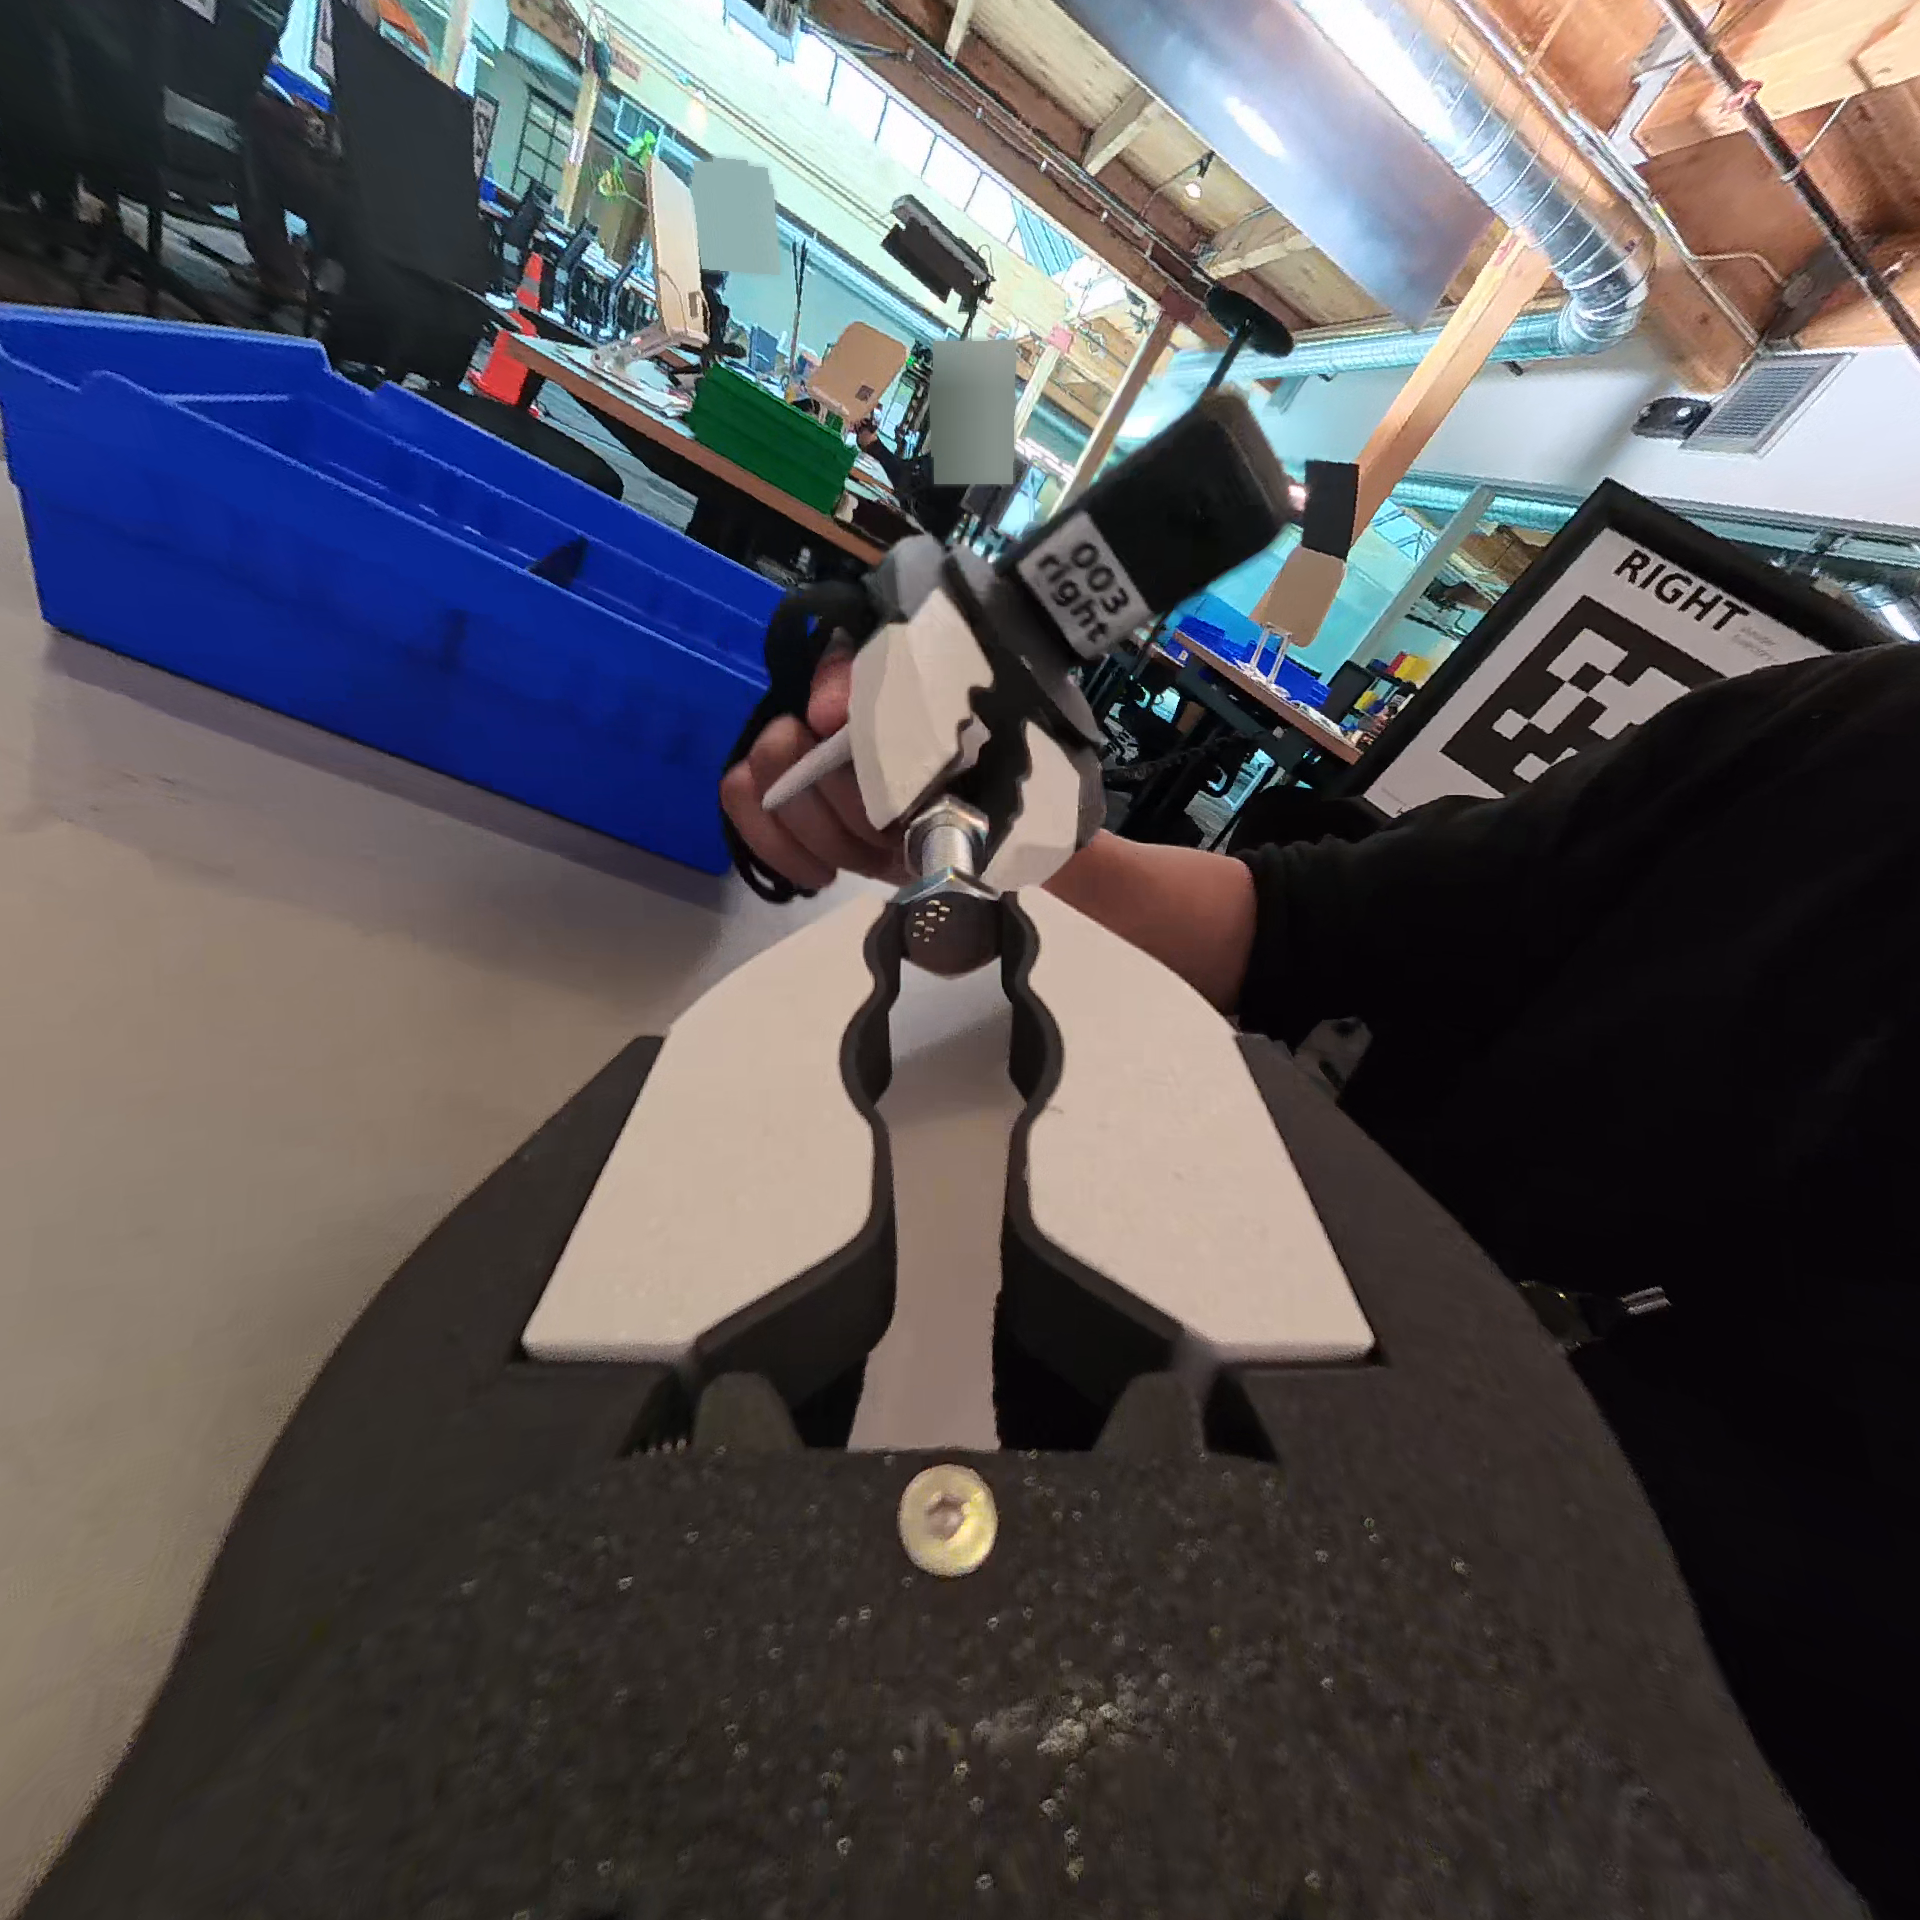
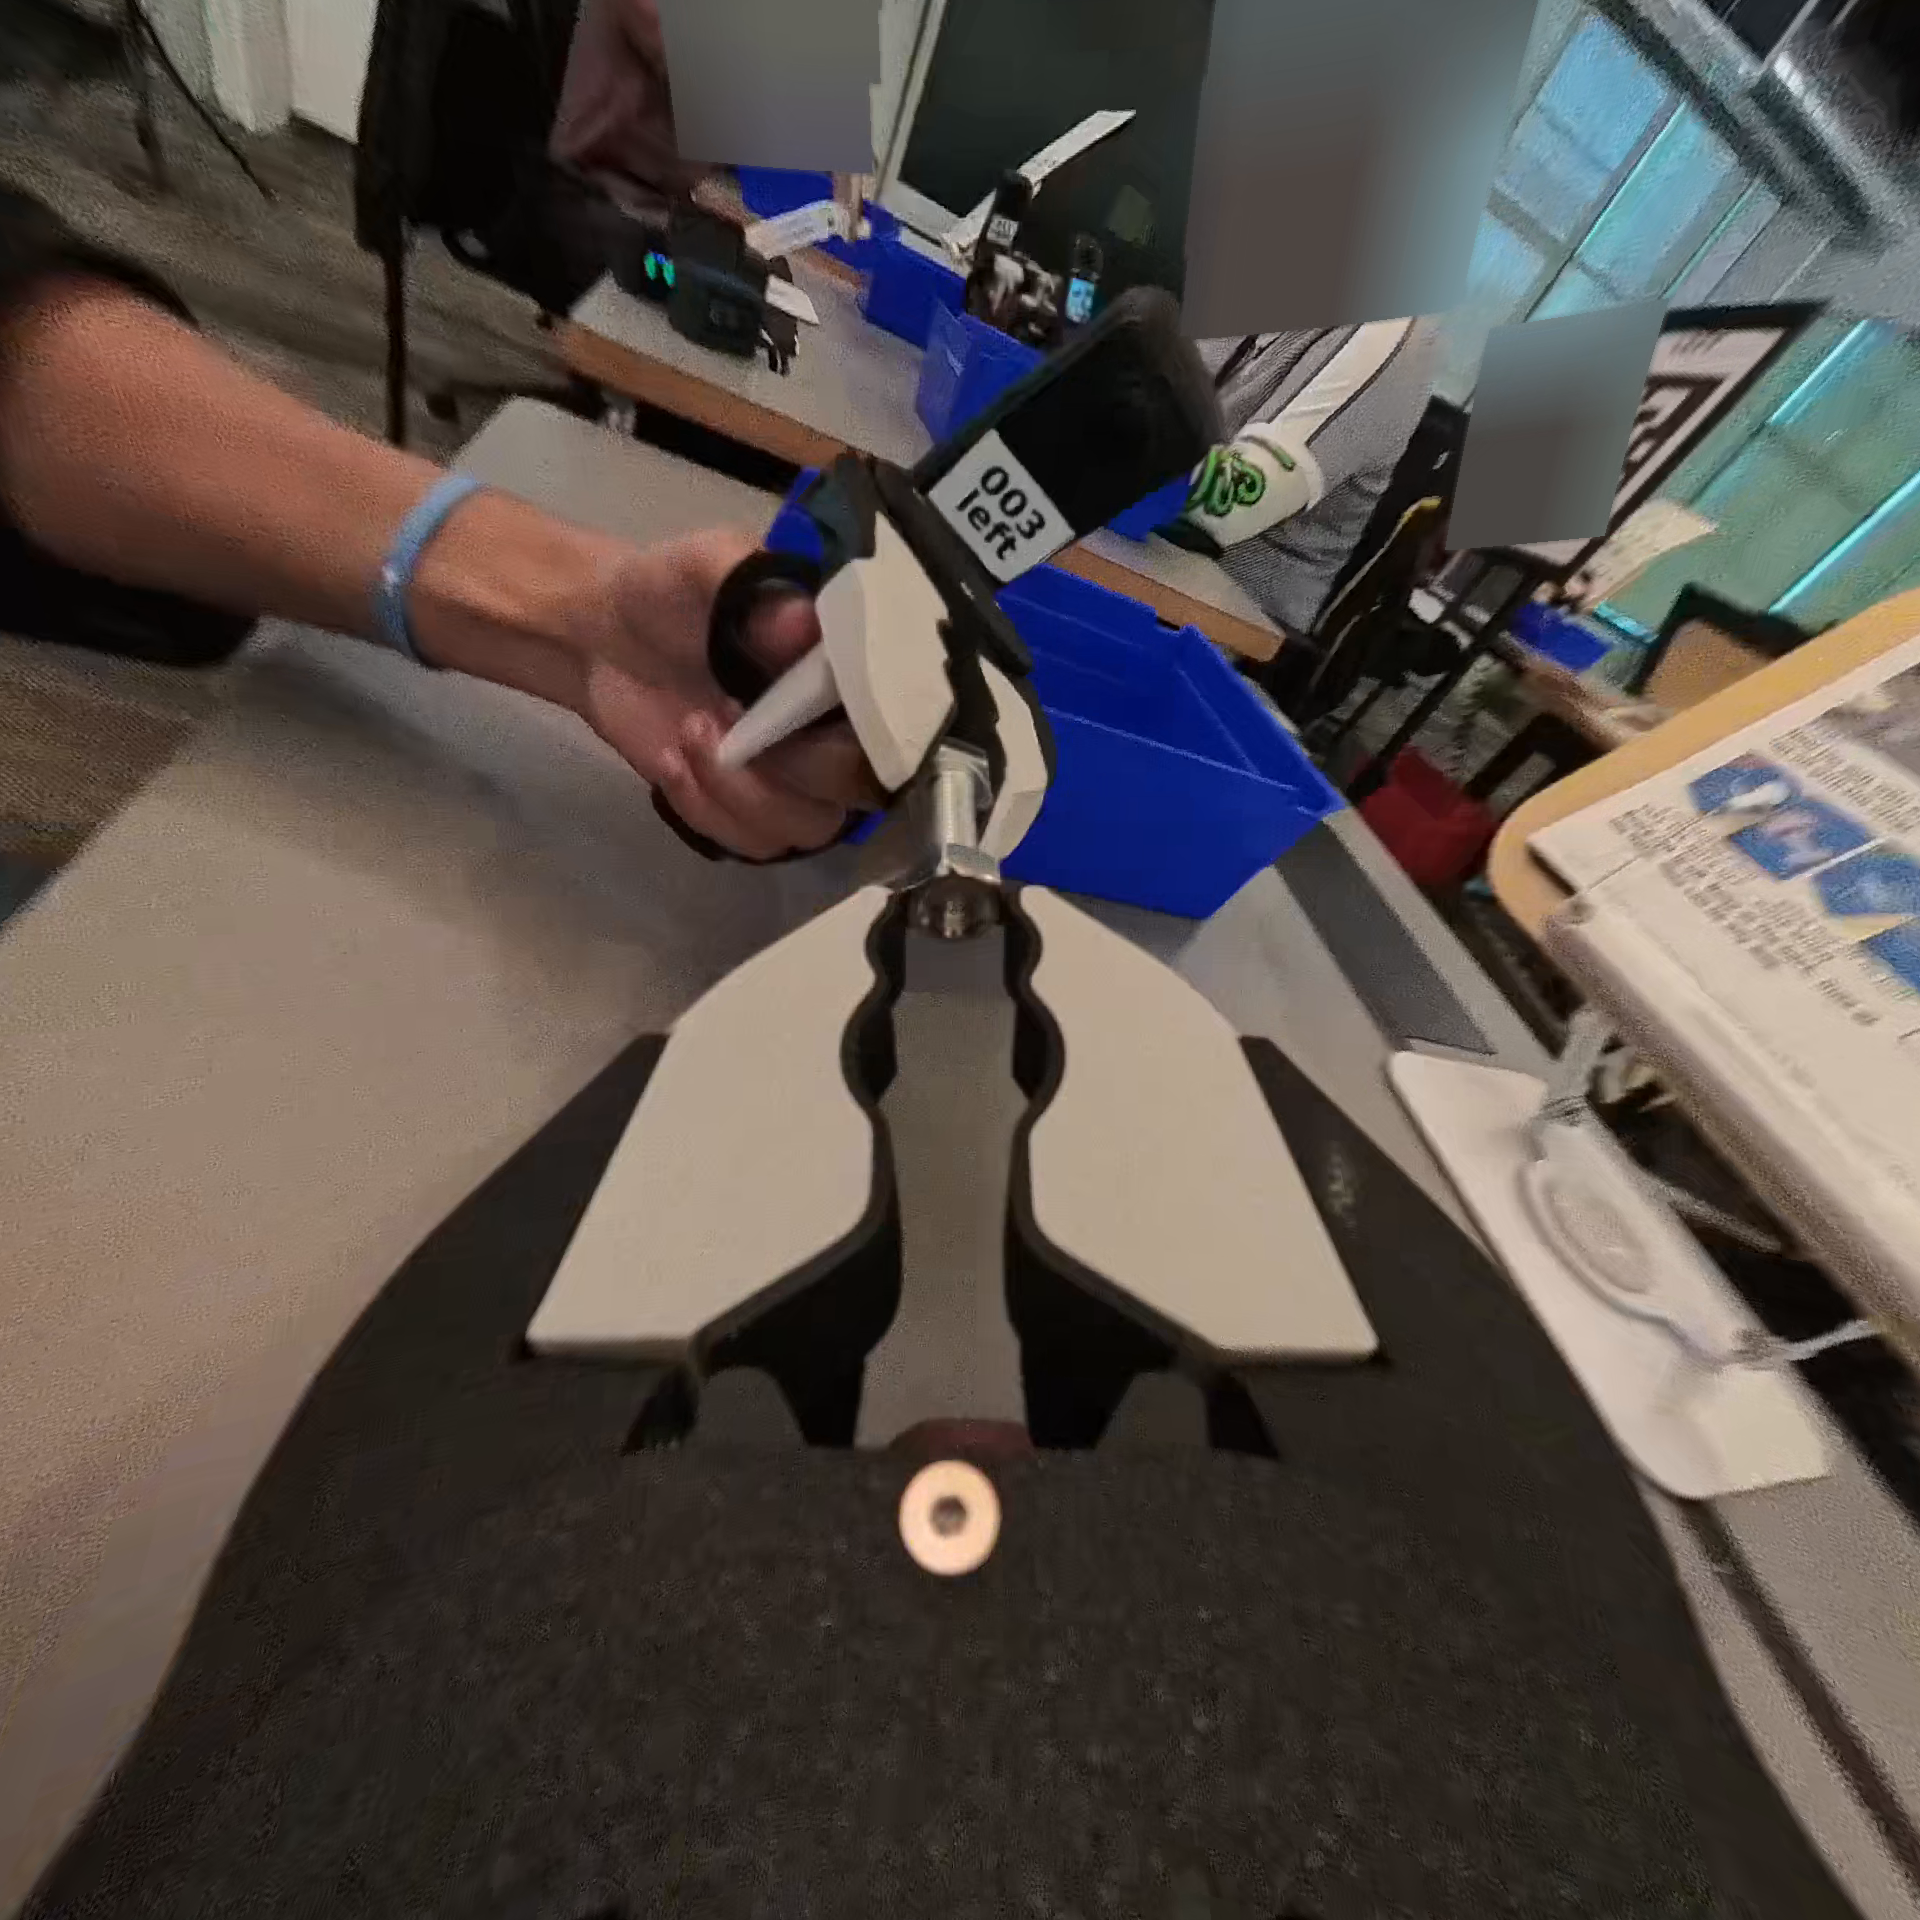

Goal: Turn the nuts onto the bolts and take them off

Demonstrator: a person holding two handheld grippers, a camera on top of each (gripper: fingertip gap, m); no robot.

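Printed labels on both hand-held grippers; a sign.

fingers: white, black wavy pads | sleeve: black | wristband: blue

Bare pale grey surface lies open left of the meeting fingers; the long blue plastic bin walls off the far side, and a stack of printed papers crowds the right edge.

Bright daylit room (ceiling glare), wide-angle bending at edges, motion blur in right view.
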